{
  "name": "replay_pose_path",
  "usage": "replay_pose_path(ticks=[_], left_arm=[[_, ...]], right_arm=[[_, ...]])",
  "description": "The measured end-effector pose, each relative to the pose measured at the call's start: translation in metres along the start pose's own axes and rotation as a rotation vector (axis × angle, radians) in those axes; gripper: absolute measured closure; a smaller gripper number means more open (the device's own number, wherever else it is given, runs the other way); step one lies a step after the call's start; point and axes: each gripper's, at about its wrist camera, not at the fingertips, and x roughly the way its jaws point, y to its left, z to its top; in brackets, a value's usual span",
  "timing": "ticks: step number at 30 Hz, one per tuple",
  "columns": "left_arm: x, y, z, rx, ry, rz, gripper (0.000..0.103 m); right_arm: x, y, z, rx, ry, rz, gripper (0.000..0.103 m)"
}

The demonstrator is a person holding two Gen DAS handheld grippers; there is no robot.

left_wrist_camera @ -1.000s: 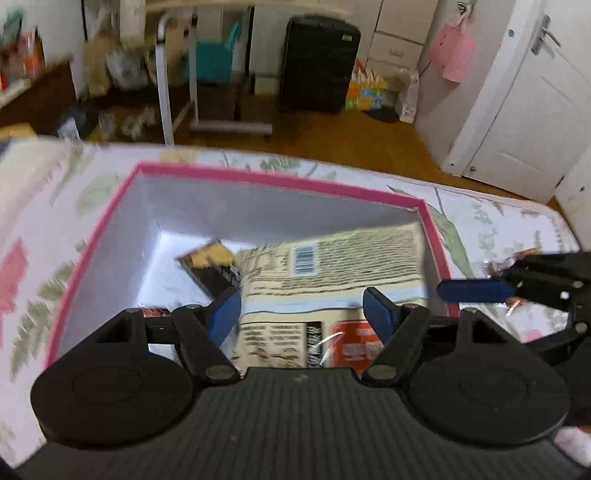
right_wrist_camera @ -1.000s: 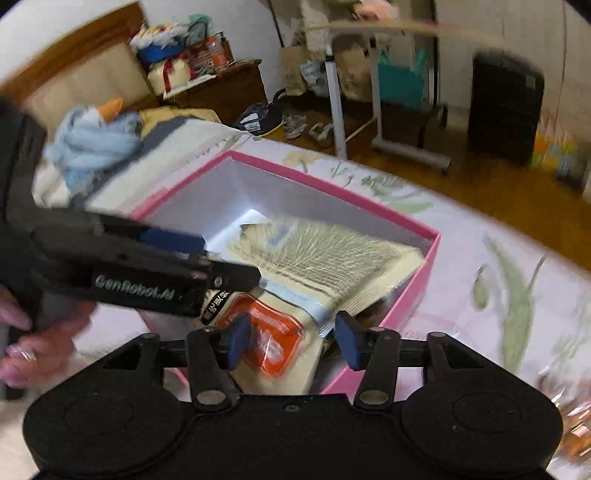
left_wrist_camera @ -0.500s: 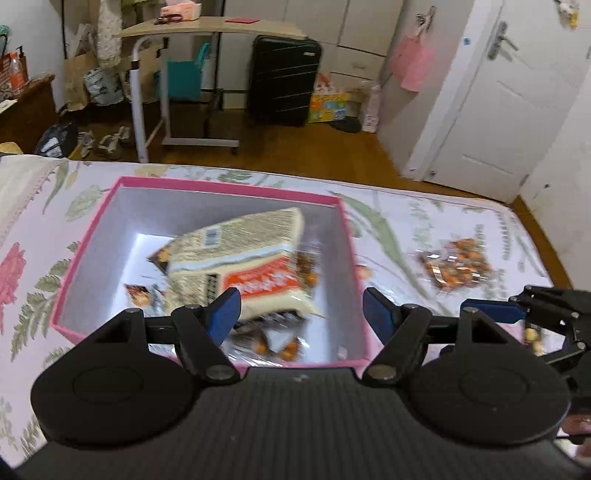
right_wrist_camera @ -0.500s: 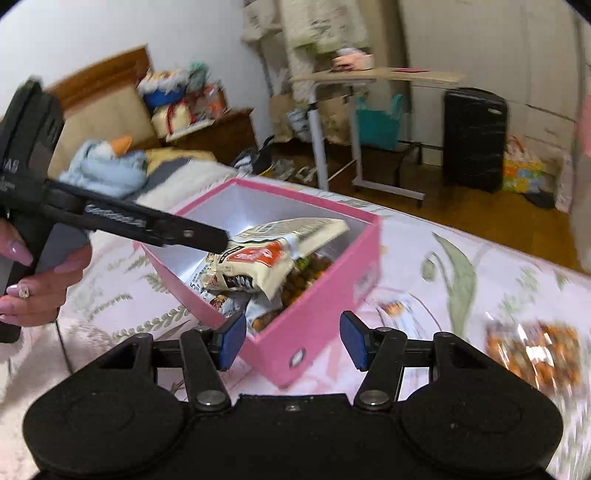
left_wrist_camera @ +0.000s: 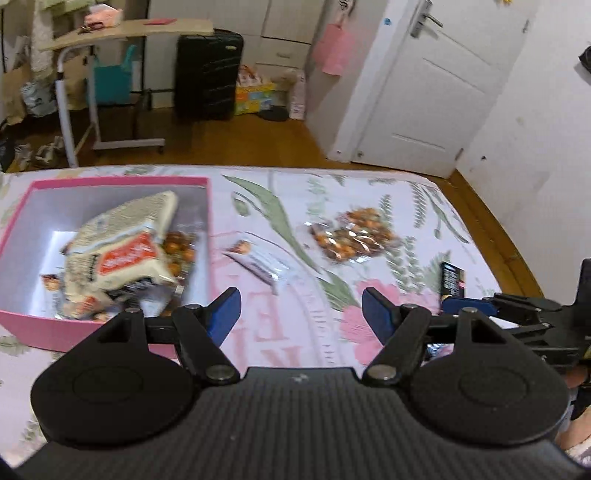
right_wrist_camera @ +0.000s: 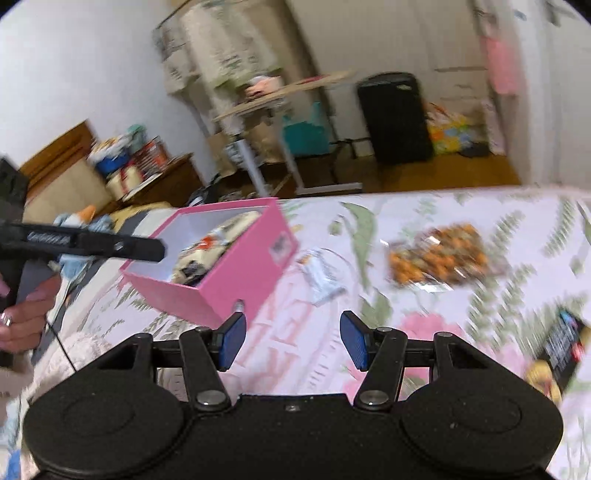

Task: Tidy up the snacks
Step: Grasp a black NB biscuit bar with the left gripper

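A pink box [left_wrist_camera: 208, 206] [right_wrist_camera: 236, 280] sits on the flowered bedspread with a large cream snack bag [left_wrist_camera: 122, 243] [right_wrist_camera: 210, 247] and smaller snacks inside. To its right lie a small clear packet [left_wrist_camera: 258, 262] [right_wrist_camera: 321, 277], a bag of orange candies [left_wrist_camera: 351, 236] [right_wrist_camera: 439, 254] and a black packet [left_wrist_camera: 452, 280] [right_wrist_camera: 561, 343]. My left gripper [left_wrist_camera: 301, 314] hangs open over the bedspread right of the box, nothing between its pads. My right gripper [right_wrist_camera: 291, 339] is open and empty too, in front of the box corner. The right gripper's fingers [left_wrist_camera: 517, 306] reach in from the right edge of the left wrist view.
The bed's far edge drops to a wooden floor with a rolling side table [left_wrist_camera: 110, 33], a black suitcase [left_wrist_camera: 208, 74] and a white door [left_wrist_camera: 424, 85]. A hand [right_wrist_camera: 22, 314] holds the left gripper's handle at the left of the right wrist view.
Both grippers have pulled back out of the pink box and swung right over the bedspread. The cream bag now lies in the box. The loose packets have come into view.
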Motion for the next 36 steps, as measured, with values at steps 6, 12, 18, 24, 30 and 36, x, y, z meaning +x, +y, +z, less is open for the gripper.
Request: replay_pose_path(ticks=[6,12,18,24,30,36], left_arm=[[0.041,-0.024,-0.011,-0.024,0.06,-0.042,0.032],[0.099,-0.065,-0.032,0.018,0.151,-0.105,0.032],[0.152,-0.106,-0.055,0.062,0.266,-0.171,0.034],[0.186,-0.134,-0.075,0.041,0.289,-0.248,0.035],[0.212,-0.156,-0.085,0.057,0.286,-0.208,0.035],[0.215,-0.158,-0.091,0.012,0.274,-0.2,0.042]], right_arm=[[-0.01,-0.052,-0.021,0.158,0.013,-0.097,0.039],[-0.014,-0.099,-0.048,0.314,0.043,-0.171,0.037],[-0.021,-0.127,-0.063,0.347,0.027,-0.274,0.037],[-0.016,-0.157,-0.06,0.294,0.0,-0.338,0.037],[-0.009,-0.171,-0.068,0.317,0.018,-0.285,0.049],[-0.005,-0.17,-0.074,0.318,0.062,-0.272,0.061]])
